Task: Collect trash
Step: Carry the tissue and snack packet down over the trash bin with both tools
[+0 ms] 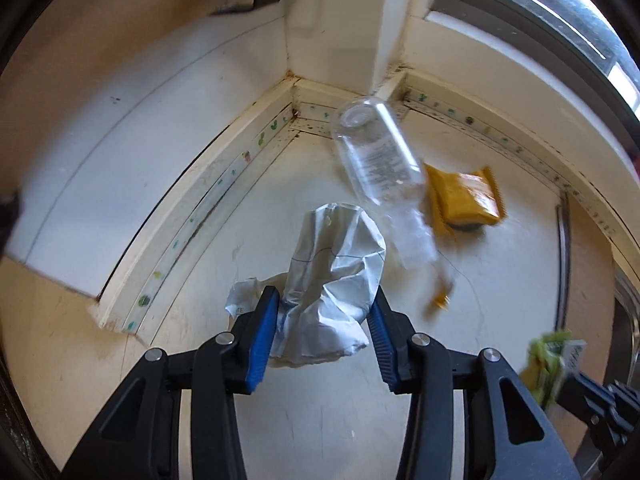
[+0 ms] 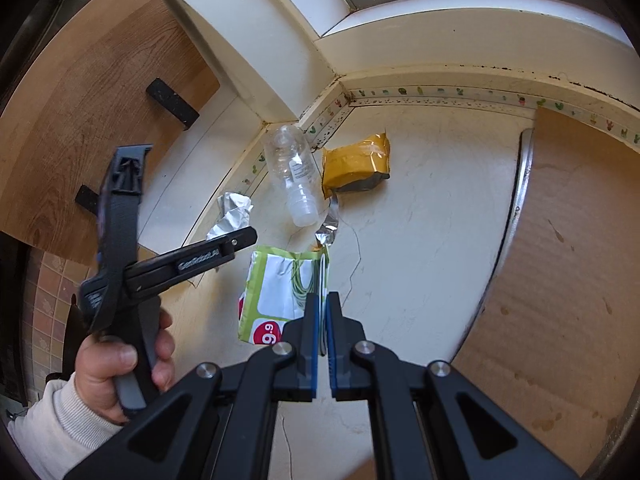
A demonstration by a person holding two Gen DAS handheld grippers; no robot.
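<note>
My left gripper (image 1: pixel 325 300) is shut on a crumpled white paper (image 1: pixel 332 280) and holds it above the white counter (image 1: pixel 312 420). The paper also shows in the right wrist view (image 2: pixel 232 216), in front of the left gripper (image 2: pixel 244 236). My right gripper (image 2: pixel 323 300) is shut on a green and white wrapper (image 2: pixel 280 292), which also shows in the left wrist view (image 1: pixel 548 364). A clear plastic bottle (image 1: pixel 380 164) lies in the counter corner; it also shows in the right wrist view (image 2: pixel 294 172). A yellow packet (image 1: pixel 464 196) lies beside the bottle, also in the right wrist view (image 2: pixel 356 160).
A torn yellow and silver scrap (image 1: pixel 440 296) lies near the bottle cap, also seen in the right wrist view (image 2: pixel 330 220). A cardboard sheet (image 2: pixel 560 260) covers the sink on the right. Walls and a window sill (image 2: pixel 460 20) enclose the corner. A wooden cabinet (image 2: pixel 100 100) stands to the left.
</note>
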